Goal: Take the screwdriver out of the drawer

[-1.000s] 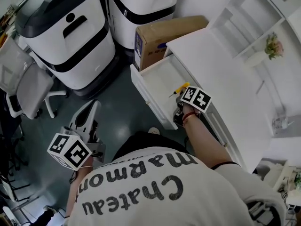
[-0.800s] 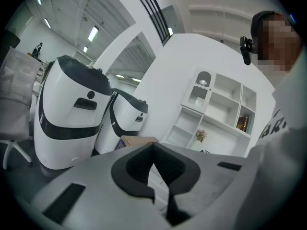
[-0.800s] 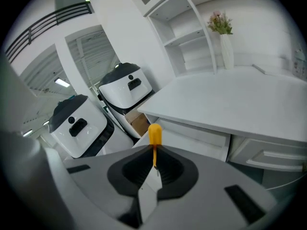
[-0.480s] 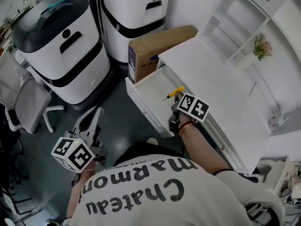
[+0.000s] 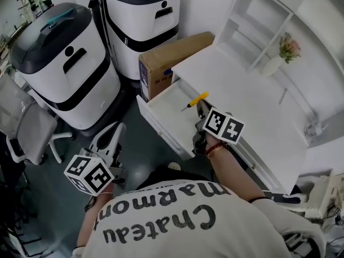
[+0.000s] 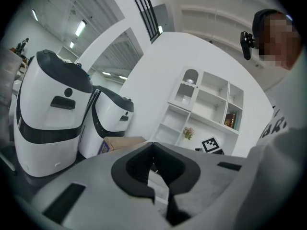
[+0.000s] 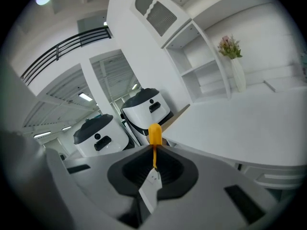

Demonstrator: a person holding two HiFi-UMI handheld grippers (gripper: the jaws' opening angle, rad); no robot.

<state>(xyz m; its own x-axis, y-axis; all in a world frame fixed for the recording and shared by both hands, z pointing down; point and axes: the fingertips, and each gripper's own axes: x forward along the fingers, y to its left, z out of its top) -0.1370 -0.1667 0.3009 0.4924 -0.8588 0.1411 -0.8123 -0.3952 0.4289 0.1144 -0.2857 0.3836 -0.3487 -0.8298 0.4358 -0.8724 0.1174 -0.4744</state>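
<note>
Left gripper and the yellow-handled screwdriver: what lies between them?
In the head view, bare dark floor and the front wall of the open white drawer lie between the left gripper and the yellow-handled screwdriver, which the right gripper clamps.

Bright, even overhead light; ceiling lamps (image 6: 80, 28) glare. White tabletop (image 5: 252, 98) nearly washed out. Soft shadows on floor (image 5: 134, 144). Gripper views fisheye-bent, corners black, foreground blurred.

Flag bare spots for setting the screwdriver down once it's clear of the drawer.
Best: the white desk top, bare from the open drawer across to the flower vase and shelf unit. The drawer floor is bare too. Crowded: floor left of the drawer, hemmed by the cardboard box, two white machines and chair. The right gripper holds the screwdriver.
</note>
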